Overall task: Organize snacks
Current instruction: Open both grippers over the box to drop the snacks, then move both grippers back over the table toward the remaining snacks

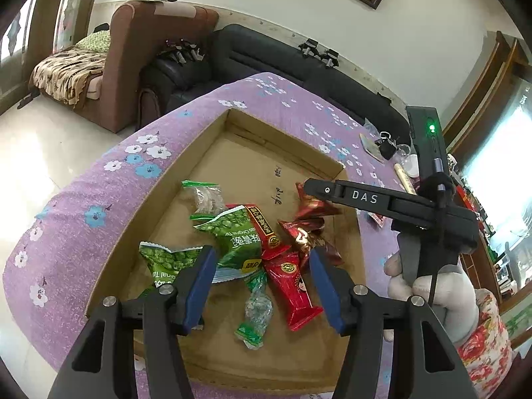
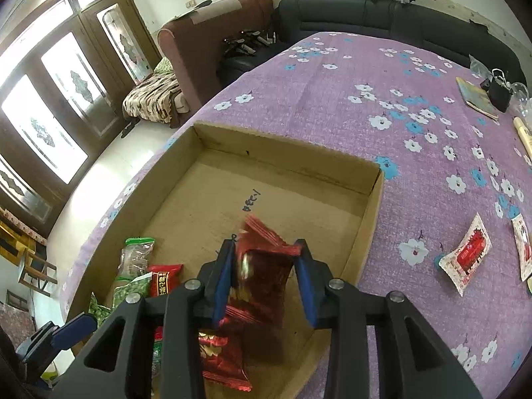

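A shallow cardboard tray (image 1: 286, 133) lies on the purple flowered tablecloth (image 1: 83, 199). In it are green pea packets (image 1: 232, 236), a bright red packet (image 1: 292, 286) and dark red packets (image 1: 306, 236). My left gripper (image 1: 262, 276) hangs open just above this pile, with nothing pressed between its blue pads. My right gripper (image 2: 264, 266) is over the tray's right side, jaws apart. A dark red packet (image 2: 266, 286) sits blurred and loose between its pads, above another dark red packet (image 2: 222, 355). In the left wrist view the right gripper (image 1: 309, 189) shows side-on, held by a gloved hand (image 1: 432, 286).
Two red-and-white sachets (image 2: 465, 252) (image 2: 522, 246) lie on the cloth right of the tray. A booklet (image 2: 475, 98), keys (image 2: 498, 91) and a glass (image 2: 520, 94) sit at the far right. A dark sofa (image 2: 365, 13) runs behind the table; the table edge drops off at left.
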`<action>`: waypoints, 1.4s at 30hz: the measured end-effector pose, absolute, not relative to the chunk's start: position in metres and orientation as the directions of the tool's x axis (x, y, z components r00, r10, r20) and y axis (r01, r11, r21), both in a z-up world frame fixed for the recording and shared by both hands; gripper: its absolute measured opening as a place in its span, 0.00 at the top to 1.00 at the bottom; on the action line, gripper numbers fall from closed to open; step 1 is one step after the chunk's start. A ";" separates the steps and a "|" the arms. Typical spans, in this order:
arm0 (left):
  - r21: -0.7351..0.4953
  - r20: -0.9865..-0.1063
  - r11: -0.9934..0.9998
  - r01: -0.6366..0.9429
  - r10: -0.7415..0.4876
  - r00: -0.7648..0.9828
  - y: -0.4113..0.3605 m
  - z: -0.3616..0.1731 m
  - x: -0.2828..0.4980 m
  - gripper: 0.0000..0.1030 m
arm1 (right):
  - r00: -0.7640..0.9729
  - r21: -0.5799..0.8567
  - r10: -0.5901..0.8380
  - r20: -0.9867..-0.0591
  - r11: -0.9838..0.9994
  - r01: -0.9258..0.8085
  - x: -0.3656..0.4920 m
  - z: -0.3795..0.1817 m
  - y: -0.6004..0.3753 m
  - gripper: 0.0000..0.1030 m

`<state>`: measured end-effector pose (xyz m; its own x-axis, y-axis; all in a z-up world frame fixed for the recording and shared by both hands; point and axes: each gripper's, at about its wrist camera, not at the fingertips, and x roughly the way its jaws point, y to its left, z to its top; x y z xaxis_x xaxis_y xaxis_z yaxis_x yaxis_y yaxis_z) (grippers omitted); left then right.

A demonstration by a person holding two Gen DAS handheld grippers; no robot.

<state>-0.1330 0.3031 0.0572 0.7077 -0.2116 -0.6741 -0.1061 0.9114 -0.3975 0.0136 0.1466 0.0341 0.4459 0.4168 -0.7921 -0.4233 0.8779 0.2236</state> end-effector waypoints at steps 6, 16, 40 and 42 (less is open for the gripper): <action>-0.385 -0.673 0.917 -0.105 -0.201 0.712 0.297 0.062 -0.135 0.36 | 0.459 0.250 0.437 -0.773 0.876 -0.413 0.006 0.043 0.135 0.59; -0.316 -0.675 0.941 -0.120 -0.134 0.726 0.280 0.074 -0.144 0.24 | 0.525 0.244 0.453 -0.721 0.874 -0.420 -0.031 0.070 0.111 0.55; -0.195 -0.674 0.980 -0.038 -0.105 0.732 0.215 0.090 -0.163 0.24 | 0.583 0.248 0.425 -0.692 0.899 -0.361 -0.095 0.061 0.037 0.48; -0.187 -0.677 0.982 -0.029 -0.108 0.728 0.208 0.091 -0.162 0.24 | 0.587 0.255 0.419 -0.693 0.904 -0.344 -0.095 0.059 0.027 0.48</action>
